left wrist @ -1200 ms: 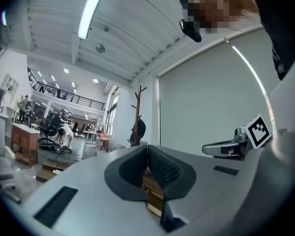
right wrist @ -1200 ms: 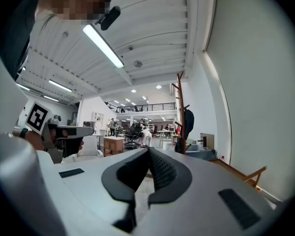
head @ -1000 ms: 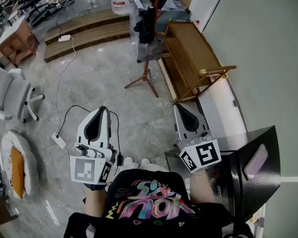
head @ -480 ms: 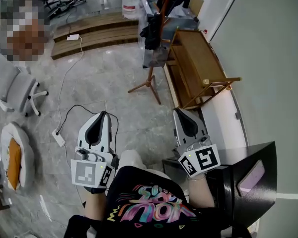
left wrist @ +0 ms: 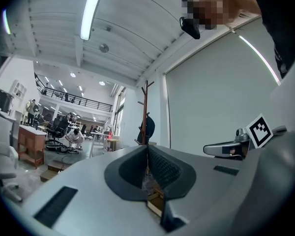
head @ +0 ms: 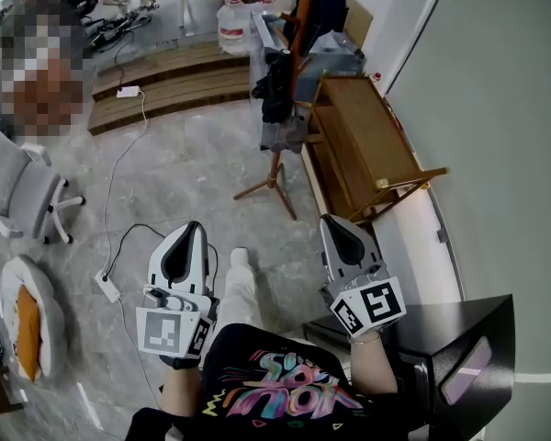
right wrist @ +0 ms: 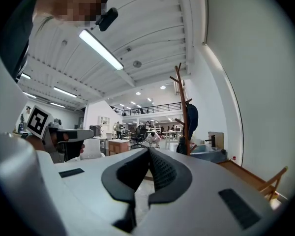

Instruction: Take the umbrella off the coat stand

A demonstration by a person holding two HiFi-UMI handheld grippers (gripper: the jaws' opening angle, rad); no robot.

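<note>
The floor [head: 184, 173] is grey stone-look tile, smooth with a slight gloss. The coat stand [head: 277, 165] is reddish-brown wood, and the rack [head: 358, 127] beside it is lighter wood. The left gripper [head: 192, 228] and right gripper [head: 330, 220] have smooth light-grey plastic shells. Their pads [left wrist: 163, 168] are black, matt and finely ribbed. The cabinet [head: 441, 324] is glossy black.

A wooden rack [head: 363, 141] sits just right of the coat stand [head: 276, 160]. Something that may be the umbrella [head: 275, 83] hangs on the stand. Wooden steps [head: 165, 72] lie left of the stand and a bit behind it, and a chair [head: 28, 191] sits far to its left.
</note>
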